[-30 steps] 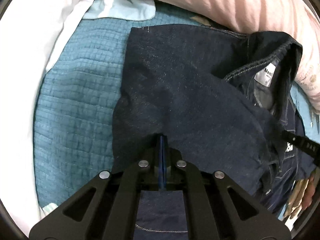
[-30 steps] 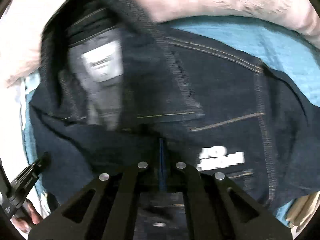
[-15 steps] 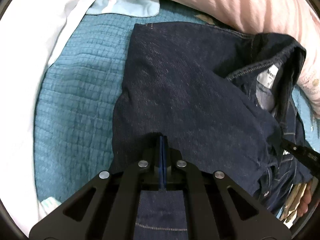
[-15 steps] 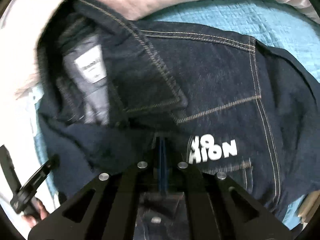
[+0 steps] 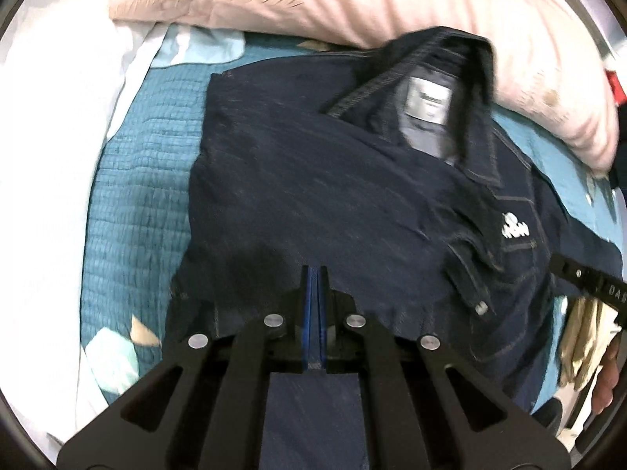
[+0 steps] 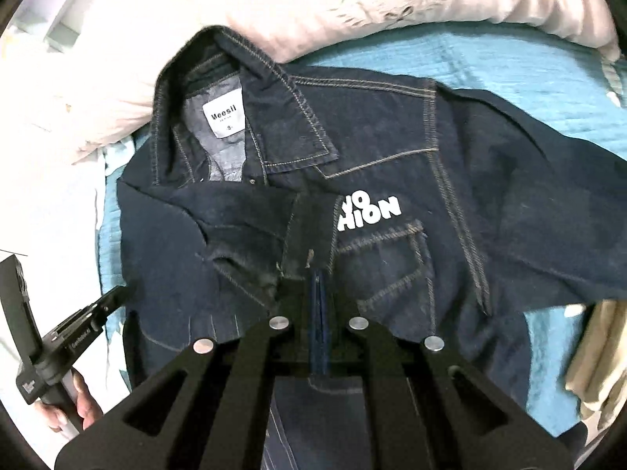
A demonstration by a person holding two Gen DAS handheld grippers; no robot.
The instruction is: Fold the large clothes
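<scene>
From the left wrist, we see our left gripper (image 5: 313, 274) clamped on the dark navy denim jacket (image 5: 313, 180), lying on the teal quilted bedspread (image 5: 133, 211). From the right wrist, our right gripper (image 6: 318, 278) pinches the jacket's front below white lettering (image 6: 368, 211); its collar lies open.

There is one dark blue denim jacket (image 6: 392, 180) with tan stitching. It has one white neck label (image 6: 224, 119) and one patch of white letters (image 6: 368, 211) on the chest. Under it lies one teal quilted bed cover (image 5: 133, 211). At the far side there is one big pale pink pillow (image 5: 313, 4). On the left there is one white sheet (image 5: 51, 156). Two black grippers show: the left gripper (image 5: 313, 274) and the right gripper (image 6: 318, 278).
</scene>
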